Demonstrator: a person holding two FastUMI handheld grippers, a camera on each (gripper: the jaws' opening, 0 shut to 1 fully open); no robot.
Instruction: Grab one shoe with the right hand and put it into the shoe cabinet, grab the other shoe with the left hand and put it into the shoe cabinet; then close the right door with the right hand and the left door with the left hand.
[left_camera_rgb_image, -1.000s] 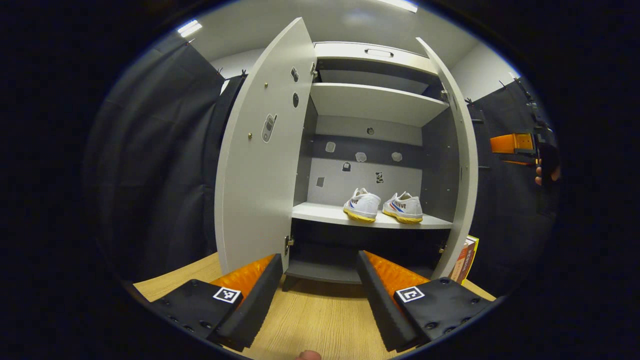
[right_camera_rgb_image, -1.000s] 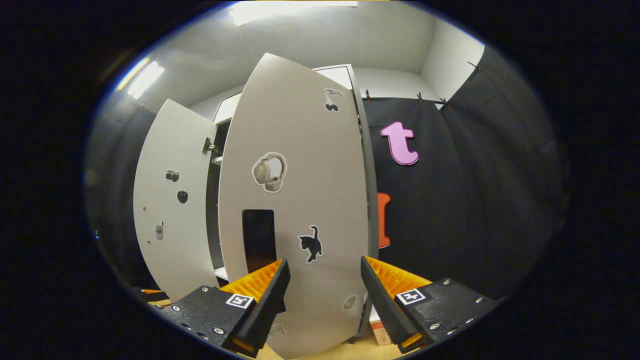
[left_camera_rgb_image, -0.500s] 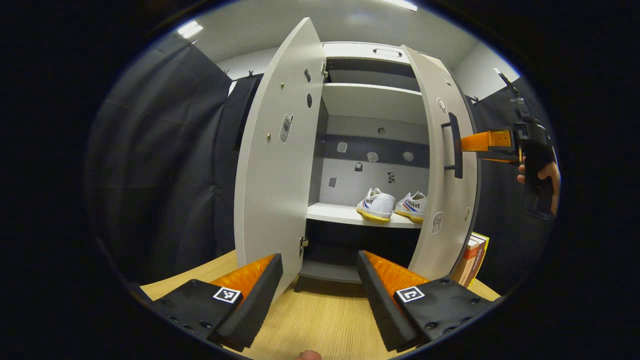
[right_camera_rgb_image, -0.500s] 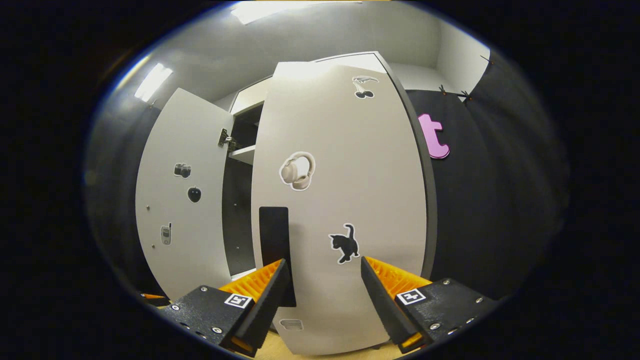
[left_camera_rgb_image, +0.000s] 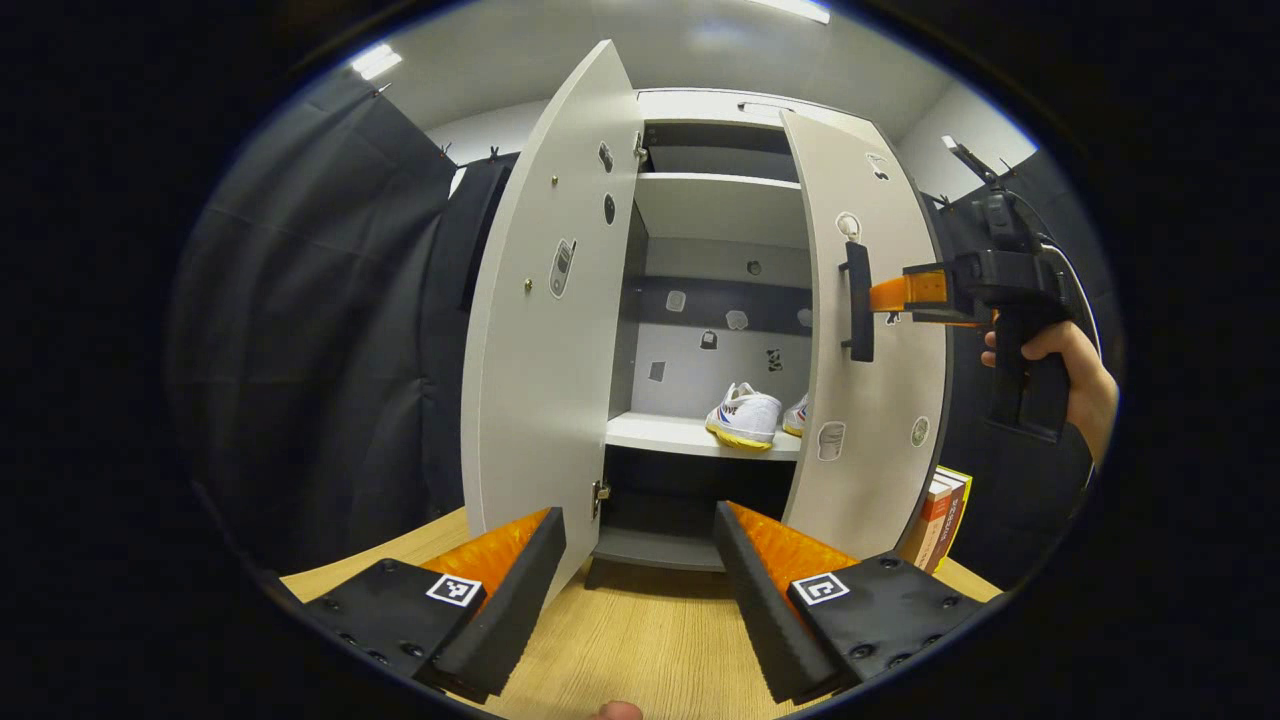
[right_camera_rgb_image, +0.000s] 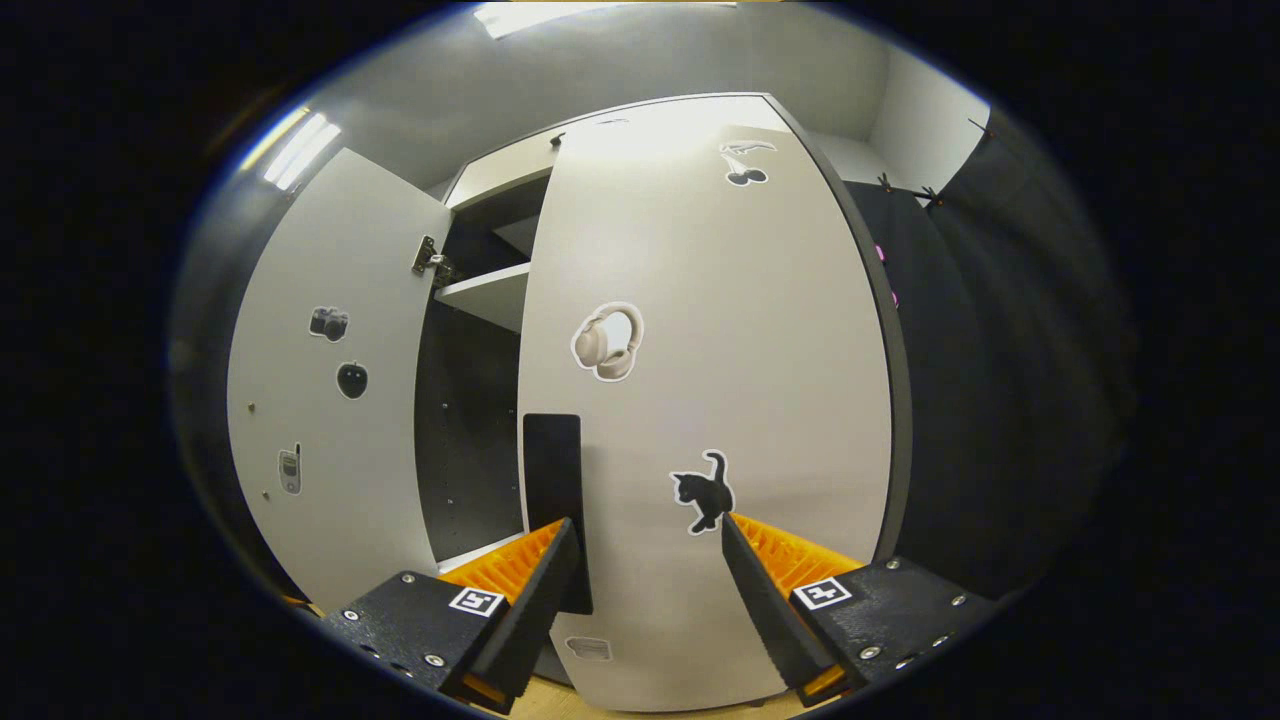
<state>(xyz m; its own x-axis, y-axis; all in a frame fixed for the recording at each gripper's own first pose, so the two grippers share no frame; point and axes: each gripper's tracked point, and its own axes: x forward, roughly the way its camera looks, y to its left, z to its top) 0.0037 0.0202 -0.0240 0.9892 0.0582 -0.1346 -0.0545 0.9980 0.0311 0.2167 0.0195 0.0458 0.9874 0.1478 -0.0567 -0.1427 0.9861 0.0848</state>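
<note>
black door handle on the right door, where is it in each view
Left gripper view: the black door handle stands right of centre on the half-shut right door, beside the tip of the right hand-held gripper.
Right gripper view: the handle sits low, left of centre, just above the near fingers.
Shared landmark: the headphone sticker above it.

shoes (left_camera_rgb_image: 745, 415) wht, yel soles | doors (right_camera_rgb_image: 700, 400) pale gry | floor (left_camera_rgb_image: 640, 640) wood

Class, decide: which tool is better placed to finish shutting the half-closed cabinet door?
Right. The right tool is against the pale grey right door beside its black handle; the left tool hangs back, open.
</note>
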